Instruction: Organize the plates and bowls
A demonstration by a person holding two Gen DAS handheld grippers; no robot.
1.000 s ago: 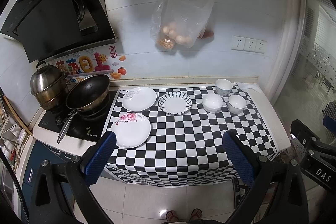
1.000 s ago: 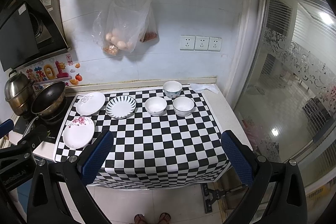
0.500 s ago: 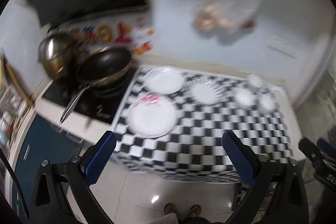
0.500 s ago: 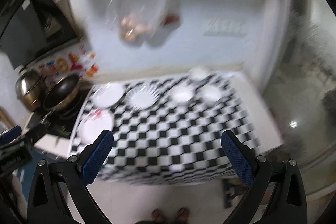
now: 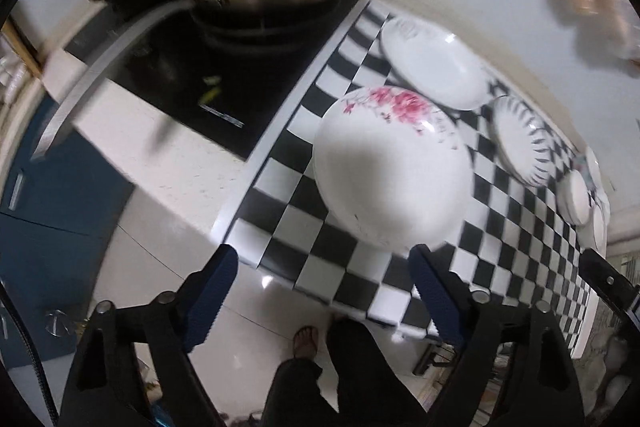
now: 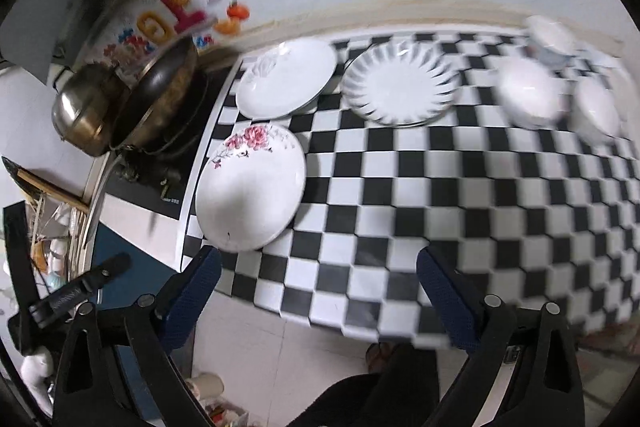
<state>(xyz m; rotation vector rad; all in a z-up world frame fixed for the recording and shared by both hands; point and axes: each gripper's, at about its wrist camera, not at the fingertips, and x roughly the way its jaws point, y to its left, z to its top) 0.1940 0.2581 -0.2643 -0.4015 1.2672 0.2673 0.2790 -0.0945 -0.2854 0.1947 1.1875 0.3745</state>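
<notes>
Two hand-held grippers, left (image 5: 322, 281) and right (image 6: 318, 277), hang spread and empty just off the worktop's (image 6: 400, 227) near edge. Nearest lies the pink-flowered plate (image 5: 394, 171), with a plain white plate (image 6: 286, 79) and striped plate (image 6: 400, 83) behind and bowls (image 6: 532, 95) far right. This looks like the approach step; next, close on the flowered plate's near rim.

Black gripper frames, round screws; textured blue fingers (image 5: 210, 297); dark trousers, sandalled foot.
</notes>
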